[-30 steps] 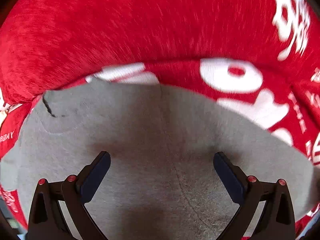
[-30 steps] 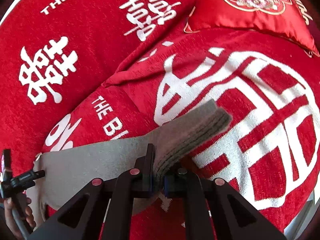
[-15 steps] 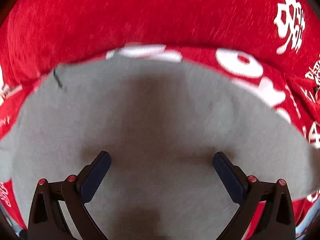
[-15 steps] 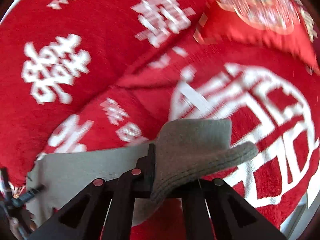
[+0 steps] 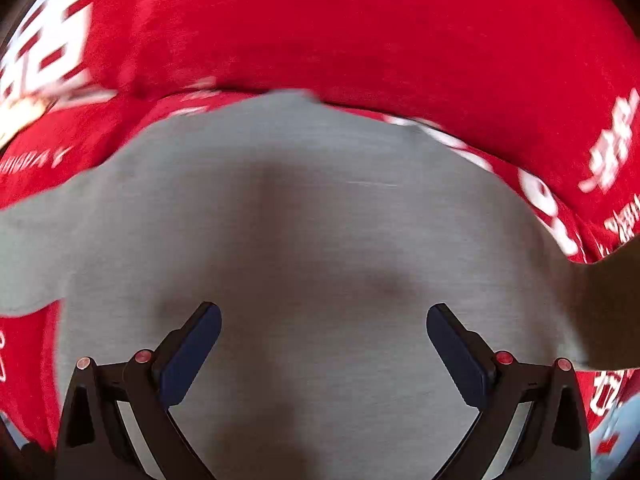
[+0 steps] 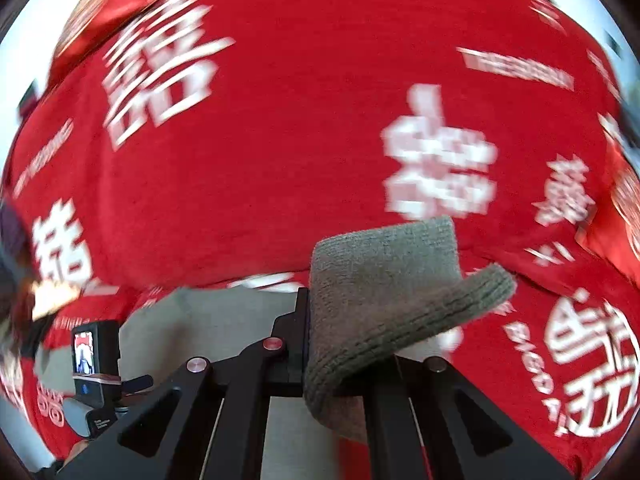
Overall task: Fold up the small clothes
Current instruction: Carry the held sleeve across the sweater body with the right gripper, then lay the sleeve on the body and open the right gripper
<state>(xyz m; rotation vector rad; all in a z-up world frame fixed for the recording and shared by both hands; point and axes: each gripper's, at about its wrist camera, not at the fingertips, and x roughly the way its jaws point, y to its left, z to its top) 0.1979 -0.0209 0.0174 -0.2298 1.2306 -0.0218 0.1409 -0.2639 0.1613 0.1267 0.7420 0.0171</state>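
A grey garment (image 5: 320, 220) lies spread on a red blanket (image 5: 360, 32). My left gripper (image 5: 322, 344) hovers just above its middle, open, with nothing between the fingers. In the right wrist view my right gripper (image 6: 316, 344) is shut on the garment's ribbed grey edge (image 6: 392, 280), which folds up over the right finger and hides it. The flat part of the garment (image 6: 224, 312) trails off to the left behind the jaws. The picture is blurred by motion.
The red blanket (image 6: 300, 140) with large white characters covers the whole surface. A red cushion (image 6: 120, 4) sits at the far left. The small camera (image 6: 94, 356) of the left hand-held unit shows at the lower left.
My right gripper has risen and swung across the blanket, rolling, with the ribbed edge still pinched. The left gripper slid across the grey garment and stayed open.
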